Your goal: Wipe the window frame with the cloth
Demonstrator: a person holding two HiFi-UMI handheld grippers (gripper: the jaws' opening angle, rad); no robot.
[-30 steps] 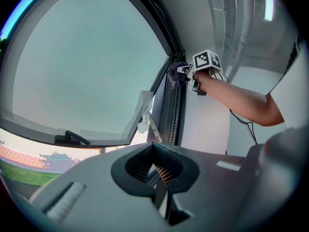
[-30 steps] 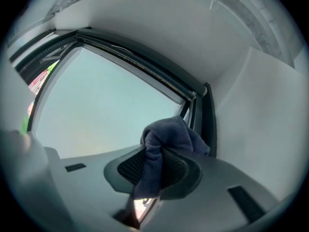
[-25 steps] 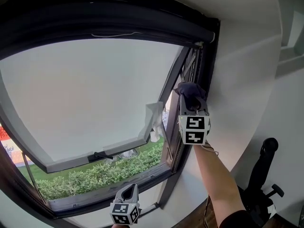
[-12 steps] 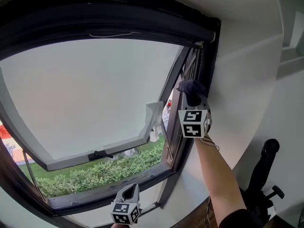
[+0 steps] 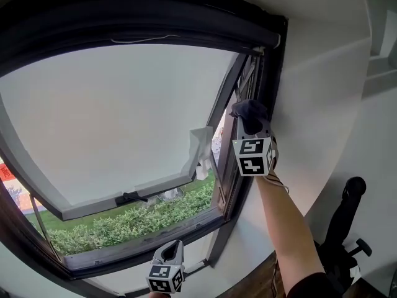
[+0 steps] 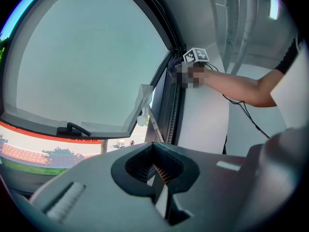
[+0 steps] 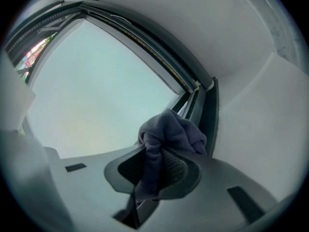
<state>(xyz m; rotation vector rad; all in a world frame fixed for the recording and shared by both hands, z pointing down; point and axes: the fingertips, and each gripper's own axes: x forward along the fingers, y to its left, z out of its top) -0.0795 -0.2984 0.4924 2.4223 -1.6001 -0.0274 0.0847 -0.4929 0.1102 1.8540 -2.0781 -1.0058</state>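
A dark grey-purple cloth (image 5: pixel 250 114) (image 7: pixel 171 134) is bunched between the jaws of my right gripper (image 5: pixel 251 128) (image 7: pixel 153 170), which is shut on it. The cloth presses against the dark window frame (image 5: pixel 275 79) (image 7: pixel 208 115) on its right upright, just below the top corner. The sash (image 5: pixel 118 129) swings outward, hinged at the top. My left gripper (image 5: pixel 166 273) (image 6: pixel 155 170) hangs low by the sill, shut with nothing between its jaws, away from the frame. In the left gripper view the right gripper (image 6: pixel 195 57) shows high on the frame (image 6: pixel 172 105).
A white crumpled tag (image 5: pixel 201 153) hangs at the sash's lower right corner. A black handle (image 5: pixel 127 197) sits on the sash's bottom rail. White wall (image 5: pixel 316 104) lies right of the frame. A black chair part (image 5: pixel 347 219) stands at lower right. Hedge (image 5: pixel 124 225) outside.
The right gripper with the cloth has slid a little upward along the right side of the frame. The left gripper has stayed low by the sill.
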